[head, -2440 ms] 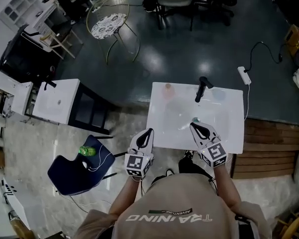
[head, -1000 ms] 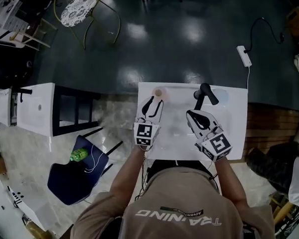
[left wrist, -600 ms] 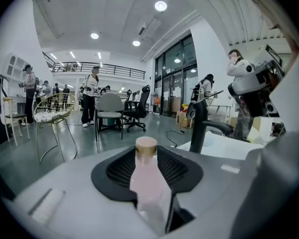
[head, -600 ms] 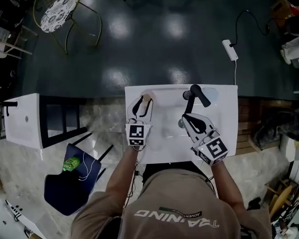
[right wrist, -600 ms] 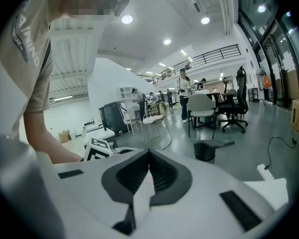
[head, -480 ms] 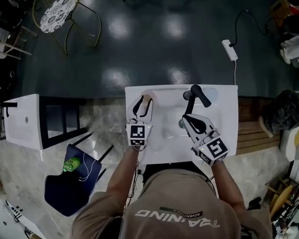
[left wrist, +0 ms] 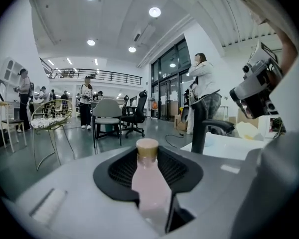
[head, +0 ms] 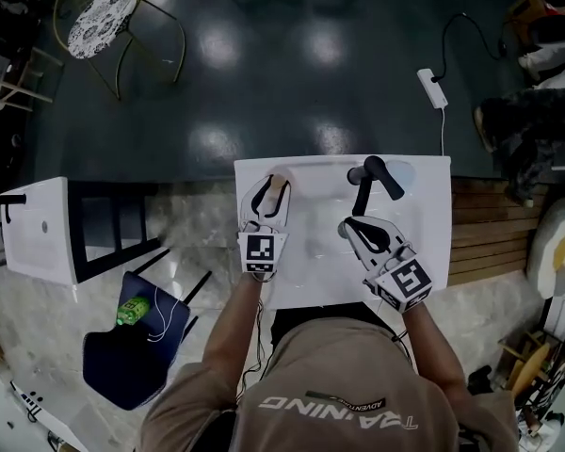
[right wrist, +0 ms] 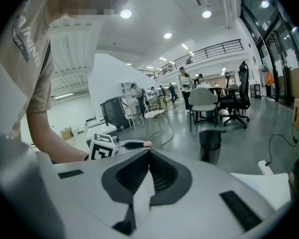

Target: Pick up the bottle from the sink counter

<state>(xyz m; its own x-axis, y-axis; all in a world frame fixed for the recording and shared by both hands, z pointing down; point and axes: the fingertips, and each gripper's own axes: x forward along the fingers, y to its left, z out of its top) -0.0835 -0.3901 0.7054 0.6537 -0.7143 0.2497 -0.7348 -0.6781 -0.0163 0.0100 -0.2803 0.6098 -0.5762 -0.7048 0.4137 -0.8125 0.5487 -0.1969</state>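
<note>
A pale pink bottle (left wrist: 149, 185) with a tan cap stands between the jaws of my left gripper (left wrist: 148, 159), and its sides fill the gap between the black pads. From the head view, the left gripper (head: 268, 188) reaches the back left corner of the white sink counter (head: 424, 243), with the bottle (head: 279, 183) showing between its jaws. My right gripper (head: 346, 226) hovers over the basin just in front of the black faucet (head: 365, 185). Its jaws (right wrist: 148, 154) meet at the tips with nothing between them.
The faucet (left wrist: 199, 128) rises to the right of the bottle. A pale blue thing (head: 403, 171) lies at the counter's back right. A white cabinet (head: 38, 229) and a blue chair (head: 122, 356) with a green bottle (head: 127, 311) stand left; a power strip (head: 429, 88) lies on the dark floor.
Both grippers have moved forward over the counter: the left from the front edge to the bottle at the back left corner, the right up to the faucet. Little differs over the last half second.
</note>
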